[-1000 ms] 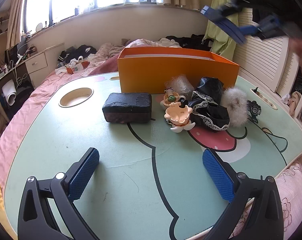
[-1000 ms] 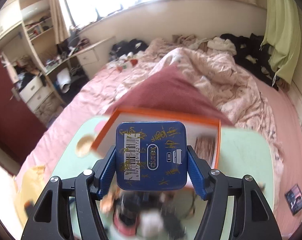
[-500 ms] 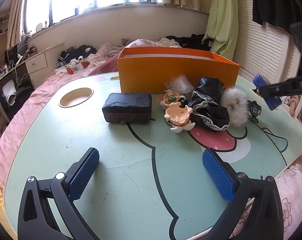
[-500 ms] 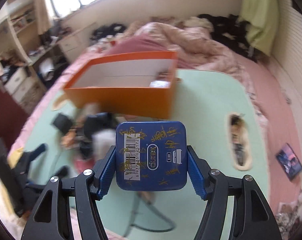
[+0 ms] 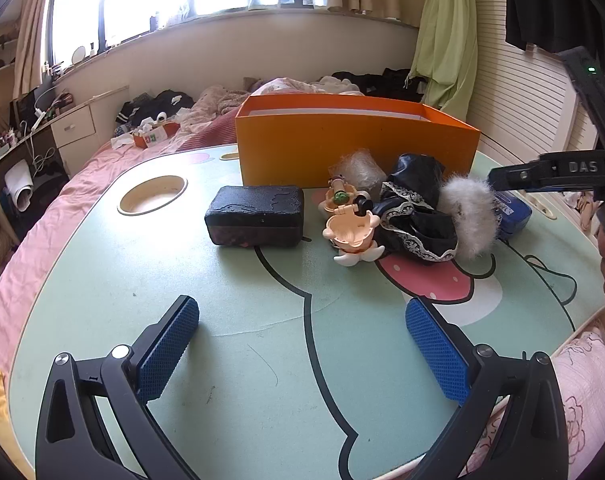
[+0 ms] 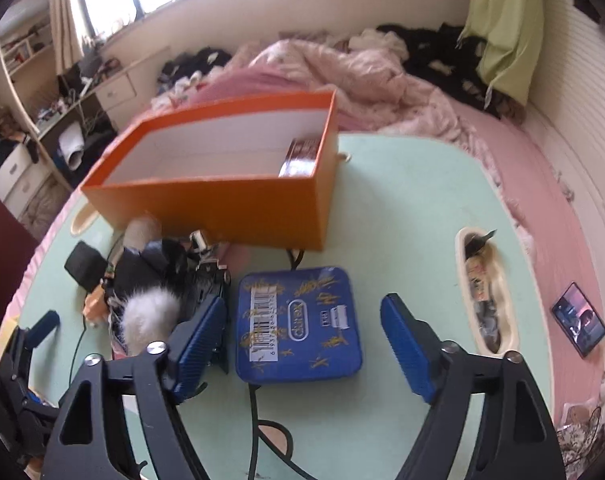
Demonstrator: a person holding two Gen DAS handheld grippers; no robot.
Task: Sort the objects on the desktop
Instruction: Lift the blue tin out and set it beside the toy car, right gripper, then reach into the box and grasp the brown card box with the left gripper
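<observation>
Jaws of the right gripper [image 6: 302, 336] have just opened wide around the blue tin [image 6: 298, 328]; probably stiff and slick, so grip its flat sides.

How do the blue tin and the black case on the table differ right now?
The blue tin is bright blue with gold scribbles and a barcode sticker; the black case is plain dark with an embossed top. The blue tin lies between the open jaws of the right gripper, which have just been opening; the black case lies far from either gripper. Both rest flat on the table, outside the orange box.
</observation>
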